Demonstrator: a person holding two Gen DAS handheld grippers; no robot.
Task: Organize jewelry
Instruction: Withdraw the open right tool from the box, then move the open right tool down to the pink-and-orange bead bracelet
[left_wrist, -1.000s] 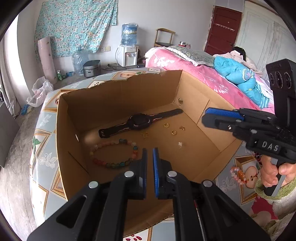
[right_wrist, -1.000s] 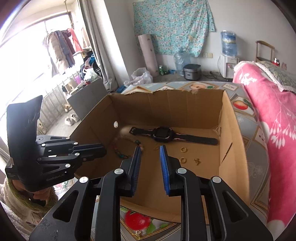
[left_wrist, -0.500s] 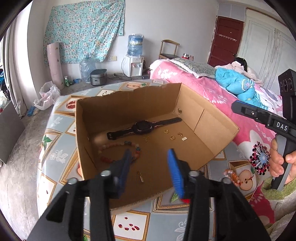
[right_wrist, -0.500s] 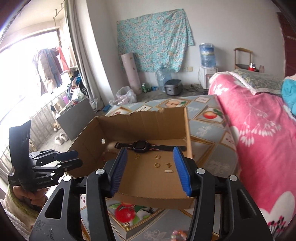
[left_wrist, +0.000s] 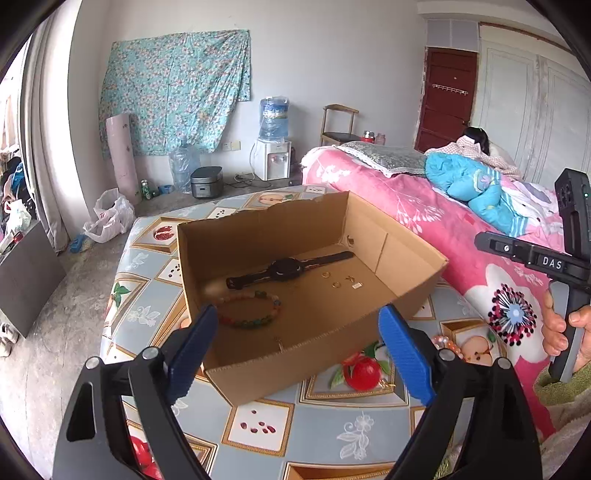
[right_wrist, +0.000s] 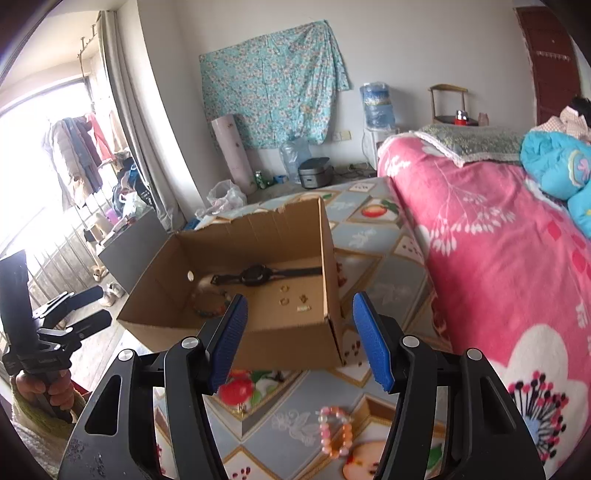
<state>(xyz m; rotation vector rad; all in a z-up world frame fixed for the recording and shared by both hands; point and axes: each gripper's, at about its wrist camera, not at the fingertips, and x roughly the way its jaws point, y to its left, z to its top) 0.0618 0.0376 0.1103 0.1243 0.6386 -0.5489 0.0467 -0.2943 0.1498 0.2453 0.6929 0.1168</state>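
Both grippers were open w/ nothing between the jaws, which had just been opening: left gripper (left_wrist: 295, 343) wide, right gripper (right_wrist: 299, 332) narrower. Pink bead bracelet (right_wrist: 334, 432) lay outside the cardboard box (left_wrist: 295, 354), near its front corner. Imo next grab should pinch the beads low. Tiny rings (left_wrist: 330, 279) inside the box were hard to make out.

A lived-in bedroom in a home. A bed (left_wrist: 424, 206) with a pink flowered quilt (right_wrist: 491, 236) stands beside the tabletop (left_wrist: 147, 306). A floral cloth (left_wrist: 173, 107) hangs on the wall above a water dispenser (left_wrist: 273, 147) and a rice cooker (left_wrist: 207, 181). Clothes (right_wrist: 81, 147) hang by the bright window.
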